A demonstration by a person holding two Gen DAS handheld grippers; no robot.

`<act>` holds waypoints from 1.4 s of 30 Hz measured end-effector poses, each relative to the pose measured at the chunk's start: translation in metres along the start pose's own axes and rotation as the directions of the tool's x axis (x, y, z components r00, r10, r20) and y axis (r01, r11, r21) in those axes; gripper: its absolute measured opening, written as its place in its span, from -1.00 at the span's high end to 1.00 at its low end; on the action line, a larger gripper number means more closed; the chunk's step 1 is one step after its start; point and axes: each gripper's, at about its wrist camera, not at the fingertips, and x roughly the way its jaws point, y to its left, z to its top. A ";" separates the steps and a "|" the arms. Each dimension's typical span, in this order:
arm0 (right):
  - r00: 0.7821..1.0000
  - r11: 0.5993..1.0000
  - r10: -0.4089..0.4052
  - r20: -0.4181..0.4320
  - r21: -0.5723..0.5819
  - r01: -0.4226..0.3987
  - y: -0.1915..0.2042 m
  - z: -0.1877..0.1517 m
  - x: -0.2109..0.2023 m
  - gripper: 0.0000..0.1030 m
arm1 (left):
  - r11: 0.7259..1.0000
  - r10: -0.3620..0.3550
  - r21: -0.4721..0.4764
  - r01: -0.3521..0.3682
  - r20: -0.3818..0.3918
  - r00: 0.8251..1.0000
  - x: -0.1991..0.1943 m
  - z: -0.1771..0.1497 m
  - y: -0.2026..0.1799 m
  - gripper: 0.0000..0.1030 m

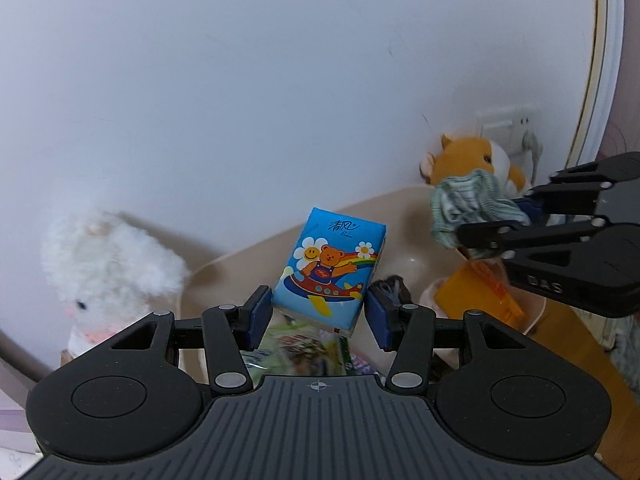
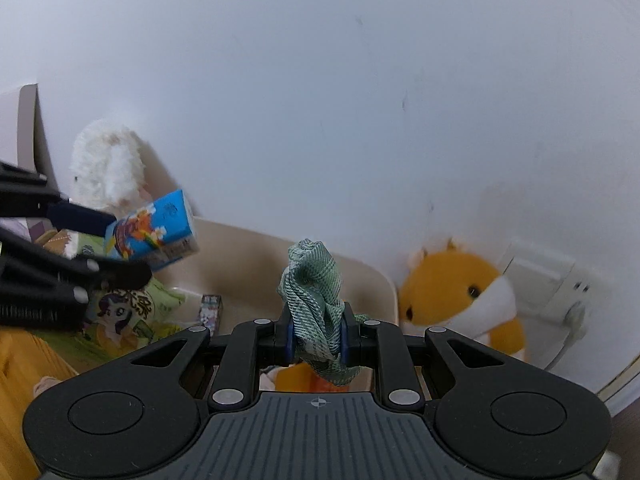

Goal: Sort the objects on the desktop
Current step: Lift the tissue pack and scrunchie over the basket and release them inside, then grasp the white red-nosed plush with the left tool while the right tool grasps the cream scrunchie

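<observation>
Holding a blue tissue pack (image 1: 328, 268) between its blue pads, your left gripper (image 1: 318, 312) has its jaws about half spread, and the pack fills the gap between them. In the left wrist view the left pad meets the pack's lower corner; whether the right pad touches it you cannot quite tell there. The pack, printed with a cartoon bear in a plane and a rainbow, hangs clear above the beige tray (image 1: 404, 208), tilted a little, with its top toward the white wall (image 1: 280, 80).

Your right gripper (image 2: 317, 334) has its jaws nearly together, pinching a crumpled green-and-white striped cloth (image 2: 316, 280). The cloth bunches up above the pads and trails a bit below them, also over the tray (image 2: 248, 248).

Take the tray as your landmark. Inside it lie green snack packets (image 2: 132, 312) with a cartoon pony print, and a small printed box (image 2: 211, 308) sits near its middle. An orange box (image 1: 476, 300) lies under the right gripper (image 1: 520, 220), at the tray's right end. A fluffy white plush (image 1: 108, 264) stands just beyond the tray's left end, against the wall. An orange-and-white plush (image 2: 460, 296) sits just past its right end, and a white wall socket with a plug (image 2: 560, 292) is beside that toy.
</observation>
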 end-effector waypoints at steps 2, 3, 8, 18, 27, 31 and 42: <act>1.000 0.999 0.018 -0.025 0.035 -0.017 -0.003 -0.003 0.008 0.63 | 1.000 0.005 0.008 -0.005 -0.013 1.000 0.007 -0.002 -0.004 -0.02; 0.999 0.999 0.021 -0.030 0.043 -0.020 -0.003 -0.005 0.011 0.63 | 1.000 0.000 0.010 0.000 -0.012 1.000 0.009 -0.003 -0.005 -0.02; 0.999 0.998 0.039 -0.029 0.058 -0.037 0.003 -0.014 0.012 0.11 | 1.000 -0.004 -0.015 0.003 -0.010 1.000 0.009 -0.006 -0.008 -0.48; 0.999 1.000 0.010 0.043 0.010 -0.011 0.008 -0.023 -0.021 -0.92 | 0.998 0.025 -0.054 -0.025 -0.014 1.000 -0.011 -0.015 0.003 -0.58; 0.999 0.999 0.018 0.051 -0.028 -0.016 0.014 -0.063 -0.070 -1.00 | 0.996 0.013 -0.086 -0.013 -0.002 1.000 -0.050 -0.040 0.011 -0.60; 0.998 1.000 0.016 0.053 -0.002 -0.016 0.009 -0.082 -0.092 -1.00 | 0.994 -0.007 -0.112 0.006 -0.008 1.000 -0.064 -0.055 0.010 -0.62; 0.999 0.998 0.006 -0.050 0.064 -0.003 0.005 -0.151 -0.126 -1.00 | 0.988 -0.071 -0.141 0.057 -0.101 0.992 -0.079 -0.107 -0.001 -0.63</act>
